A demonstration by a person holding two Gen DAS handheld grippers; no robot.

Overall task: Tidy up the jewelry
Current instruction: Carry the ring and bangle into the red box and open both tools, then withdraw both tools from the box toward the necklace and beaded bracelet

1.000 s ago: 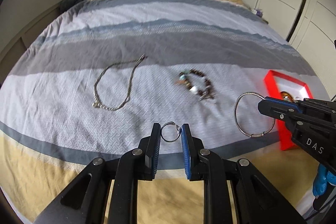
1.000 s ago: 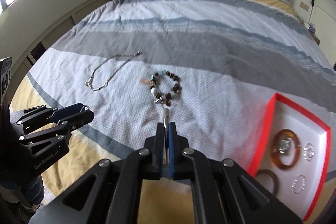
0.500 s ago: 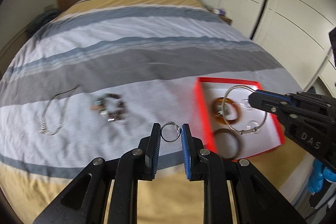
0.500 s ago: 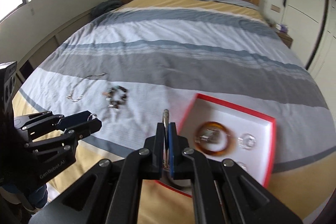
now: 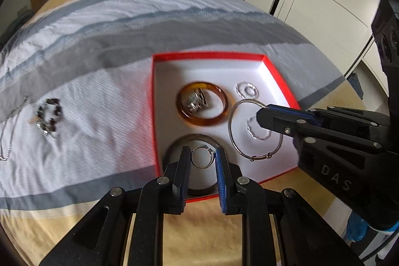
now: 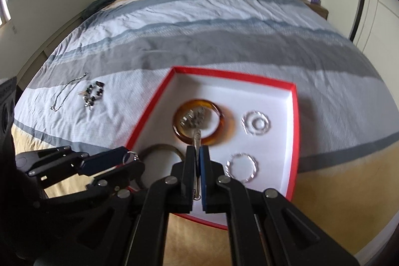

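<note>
Jewelry sat in both grippers: the left gripper (image 5: 202,159) pinched a small ring (image 5: 202,156), and the right gripper (image 6: 197,156) was clamped on a thin bangle (image 5: 254,129). Both hung over the red box (image 5: 279,77) on the bed (image 5: 99,24), which held an amber bangle (image 5: 202,107).

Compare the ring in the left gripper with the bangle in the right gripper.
The ring is much smaller than the bangle. The ring sits across the left gripper, faces showing; the bangle is pinched at its rim by the right gripper. Both are thin silver hoops held above the box.
</note>
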